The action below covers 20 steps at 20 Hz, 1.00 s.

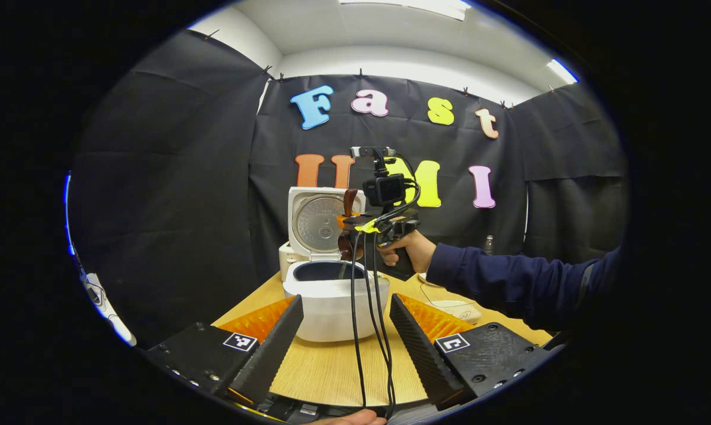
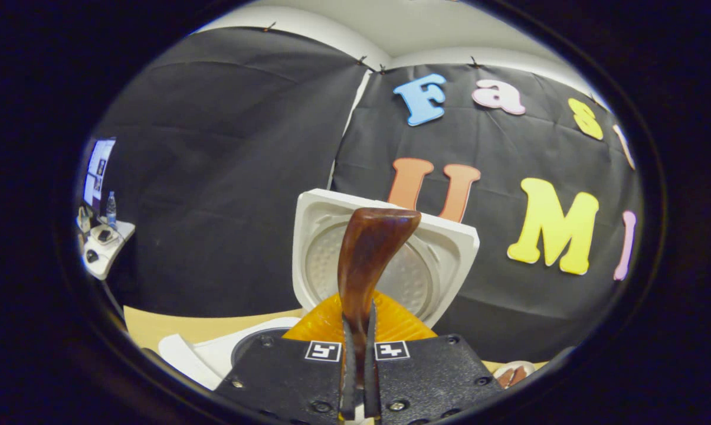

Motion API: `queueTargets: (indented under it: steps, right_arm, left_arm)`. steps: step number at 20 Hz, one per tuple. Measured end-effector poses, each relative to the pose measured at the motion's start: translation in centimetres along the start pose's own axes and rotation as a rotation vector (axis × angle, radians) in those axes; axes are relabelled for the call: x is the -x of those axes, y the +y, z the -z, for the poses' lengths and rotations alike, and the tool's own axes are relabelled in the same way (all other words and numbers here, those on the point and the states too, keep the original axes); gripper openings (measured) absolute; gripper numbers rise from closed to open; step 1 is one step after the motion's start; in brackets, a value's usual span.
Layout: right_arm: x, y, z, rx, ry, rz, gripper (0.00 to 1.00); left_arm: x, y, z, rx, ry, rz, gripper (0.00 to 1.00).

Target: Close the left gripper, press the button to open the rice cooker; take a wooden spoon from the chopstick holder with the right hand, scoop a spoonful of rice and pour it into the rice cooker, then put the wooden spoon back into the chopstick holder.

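Right claw (image 2: 358, 330) clamps the wooden spoon (image 2: 368, 254) above the open rice cooker (image 1: 331, 289) on the tabletop (image 1: 331, 366); left claw (image 1: 346, 321) waits wide open, empty. Pouring looks underway; next, return the spoon to the holder.

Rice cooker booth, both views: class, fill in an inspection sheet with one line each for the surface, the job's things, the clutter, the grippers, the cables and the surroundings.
Surface: wooden table, light grain.
Job's things: white rice cooker with its lid up and the pot exposed; wooden spoon held upright in front of the lid.
Clutter: a small white dish at the table's right edge; contents unclear.
Grippers: left hand-held gripper open, fingers apart before the cooker; right hand-held gripper shut on the spoon's handle.
Cables: black cables hang from the right gripper across the cooker.
Surroundings: black cloth wall; a desk with a bottle beyond.
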State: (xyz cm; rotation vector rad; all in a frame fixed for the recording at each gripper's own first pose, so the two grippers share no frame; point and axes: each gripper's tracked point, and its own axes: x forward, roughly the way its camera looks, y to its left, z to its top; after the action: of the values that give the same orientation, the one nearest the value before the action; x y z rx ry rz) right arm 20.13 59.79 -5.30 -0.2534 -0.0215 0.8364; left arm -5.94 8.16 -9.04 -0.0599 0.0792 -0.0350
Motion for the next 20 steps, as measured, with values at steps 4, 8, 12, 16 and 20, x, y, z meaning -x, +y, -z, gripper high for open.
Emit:
queueTargets:
  steps: [4,8,12,16,20]
  right_arm:
    - [0.5,-0.2,0.1,0.024,0.005,-0.003,0.08]
    - [3.6,-1.8,-0.2,-0.021,-0.005,0.001,0.09]
    - [8.7,-4.9,0.4,-0.098,0.003,0.027,0.10]
    - [15.2,-8.3,0.1,-0.207,-0.026,0.018,0.10]
    - [22.1,-13.1,0.5,-0.243,-0.051,0.117,0.10]
  left_arm:
    - [0.1,-0.5,0.0,0.002,0.003,-0.002,0.94]
    - [-0.3,-1.0,-0.2,-0.019,-0.009,-0.017,0.94]
    - [-0.7,-2.7,-0.3,-0.019,-0.031,-0.002,0.94]
    - [-2.0,-4.4,-0.9,-0.016,-0.041,0.014,0.94]
    - [-3.7,-7.2,-1.9,-0.019,-0.065,0.067,0.94]
